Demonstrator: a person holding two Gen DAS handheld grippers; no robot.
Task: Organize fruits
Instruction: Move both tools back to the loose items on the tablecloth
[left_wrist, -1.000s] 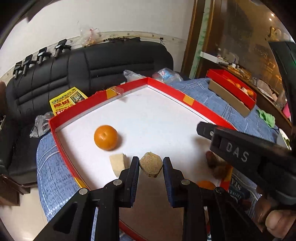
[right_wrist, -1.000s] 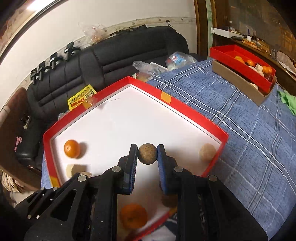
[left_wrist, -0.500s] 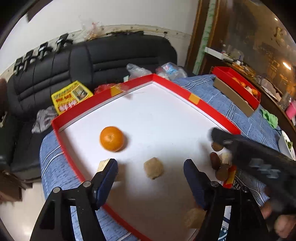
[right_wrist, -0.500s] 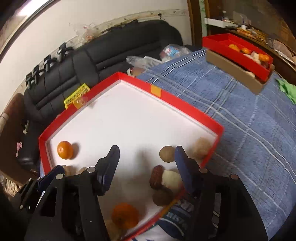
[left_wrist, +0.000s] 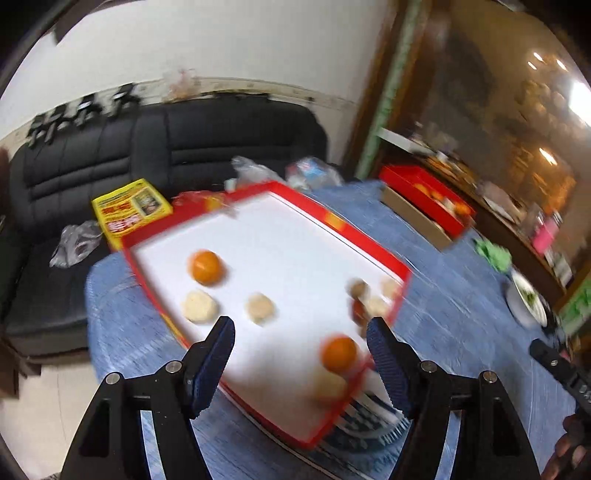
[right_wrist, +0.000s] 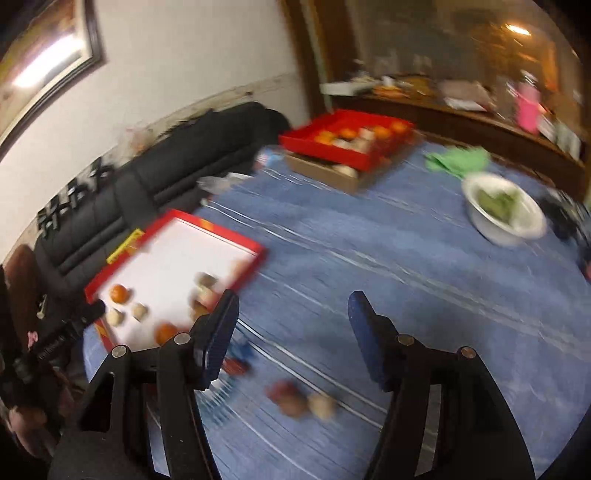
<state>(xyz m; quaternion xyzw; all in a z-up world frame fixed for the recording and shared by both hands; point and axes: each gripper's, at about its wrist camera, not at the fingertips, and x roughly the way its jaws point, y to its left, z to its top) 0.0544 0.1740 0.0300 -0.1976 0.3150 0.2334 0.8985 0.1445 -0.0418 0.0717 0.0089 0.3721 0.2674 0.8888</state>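
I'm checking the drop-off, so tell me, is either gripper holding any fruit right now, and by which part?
Nothing is held. The left gripper and the right gripper both have open, empty jaws, just opened.

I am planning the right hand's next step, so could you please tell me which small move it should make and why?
Probably lower the open, empty right claw toward the loose fruits lying on the blue cloth just ahead of it. They sit outside the white tray where the other fruits lie, so they seem the nearest thing to collect.
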